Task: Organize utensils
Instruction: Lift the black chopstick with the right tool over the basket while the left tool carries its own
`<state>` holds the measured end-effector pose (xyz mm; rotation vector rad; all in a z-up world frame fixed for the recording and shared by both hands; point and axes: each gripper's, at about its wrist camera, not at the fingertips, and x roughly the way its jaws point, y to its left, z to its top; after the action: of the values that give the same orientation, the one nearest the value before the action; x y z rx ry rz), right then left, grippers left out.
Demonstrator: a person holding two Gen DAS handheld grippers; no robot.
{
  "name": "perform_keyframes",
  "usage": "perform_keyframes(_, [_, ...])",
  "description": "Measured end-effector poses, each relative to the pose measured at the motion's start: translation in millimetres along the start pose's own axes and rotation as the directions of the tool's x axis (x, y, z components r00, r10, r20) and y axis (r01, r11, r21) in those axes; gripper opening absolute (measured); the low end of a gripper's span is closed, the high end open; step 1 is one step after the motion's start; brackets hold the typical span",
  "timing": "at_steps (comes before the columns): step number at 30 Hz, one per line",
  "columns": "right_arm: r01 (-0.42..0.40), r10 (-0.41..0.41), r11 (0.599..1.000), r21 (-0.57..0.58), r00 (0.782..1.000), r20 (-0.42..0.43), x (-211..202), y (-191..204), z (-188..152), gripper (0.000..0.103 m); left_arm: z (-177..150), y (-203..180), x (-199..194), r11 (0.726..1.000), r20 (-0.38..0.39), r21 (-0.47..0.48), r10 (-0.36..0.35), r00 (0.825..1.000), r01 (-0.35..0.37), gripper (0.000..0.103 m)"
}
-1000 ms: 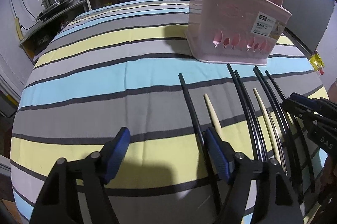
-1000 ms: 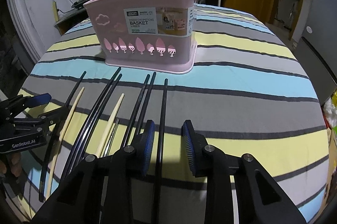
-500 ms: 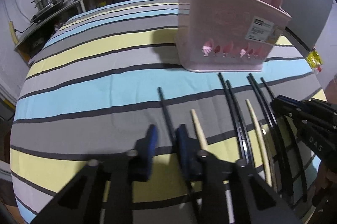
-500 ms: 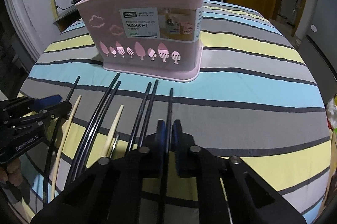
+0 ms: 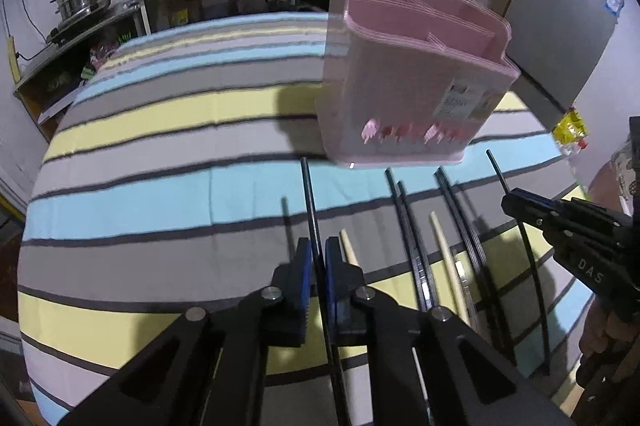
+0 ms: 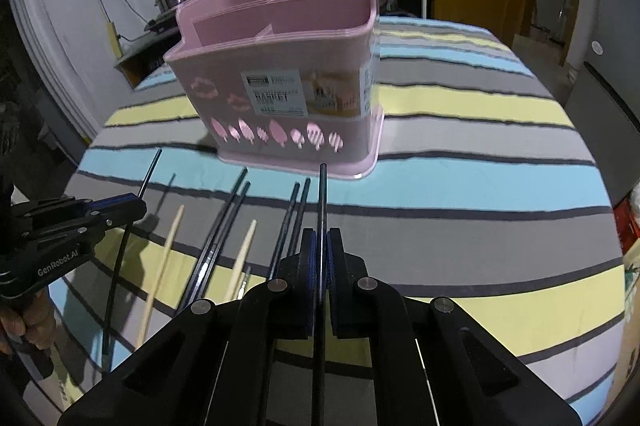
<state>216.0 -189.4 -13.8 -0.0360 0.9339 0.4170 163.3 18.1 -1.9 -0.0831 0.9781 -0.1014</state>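
In the left wrist view, the left claw [image 5: 316,266] sits at 6 o'clock, its blue pads clenched on a black chopstick [image 5: 310,202] whose tip points toward 12 and is raised off the cloth, with its shadow lying just to the left. To its right, from 5 to 3 o'clock, the remaining chopsticks [image 5: 416,250], black and cream mixed, lie in a row on the striped desk [image 5: 160,186]. The pink basket [image 5: 408,86] stands at 1 o'clock, beyond the chopstick tips and apart from them. At 3 o'clock the right claw [image 5: 510,200] enters from the edge, pinching another black stick.

In the right wrist view, the left claw [image 6: 136,206] shows at 9 o'clock, gripping its thin black chopstick [image 6: 150,170]. The loose chopsticks [image 6: 244,250] lie between 8 and 6 o'clock on the desk [image 6: 480,186]. The right claw [image 6: 321,258] at 6 o'clock is clenched on a black chopstick [image 6: 322,194] that aims at the pink basket [image 6: 280,66], standing upright at 12 with its dividers visible. Whether that tip touches the basket's base cannot be told.
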Motion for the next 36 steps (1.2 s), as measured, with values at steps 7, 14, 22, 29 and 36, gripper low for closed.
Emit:
perform_keyframes(7, [-0.015, 0.015, 1.000, -0.003, 0.997, 0.080, -30.4, 0.2, 15.8, 0.005, 13.2, 4.0, -37.2, 0.998, 0.068, -0.007, -0.058, 0.996, 0.059, 0.006])
perform_keyframes(14, [-0.023, 0.024, 1.000, -0.011, 0.988, 0.155, -57.8, 1.3, 28.2, 0.005, 25.2, 1.6, -69.8, 0.997, 0.130, 0.011, -0.083, 0.988, 0.083, 0.006])
perform_keyframes(22, [-0.025, 0.030, 0.999, -0.025, 0.974, 0.226, -89.1, 3.8, 35.5, 0.005, 35.5, -5.9, -98.9, 0.994, 0.188, 0.031, -0.113, 0.976, 0.109, 0.006])
perform_keyframes(29, [-0.033, 0.041, 0.999, -0.034, 0.958, 0.282, -111.8, 5.4, 43.8, 0.005, 46.1, -10.6, -121.3, 0.989, 0.221, 0.051, -0.146, 0.964, 0.139, 0.006])
perform_keyframes(36, [-0.048, 0.059, 0.998, -0.041, 0.948, 0.312, -121.4, 11.9, 54.5, 0.005, 61.0, -15.2, -130.7, 0.985, 0.231, 0.072, -0.169, 0.958, 0.156, 0.006])
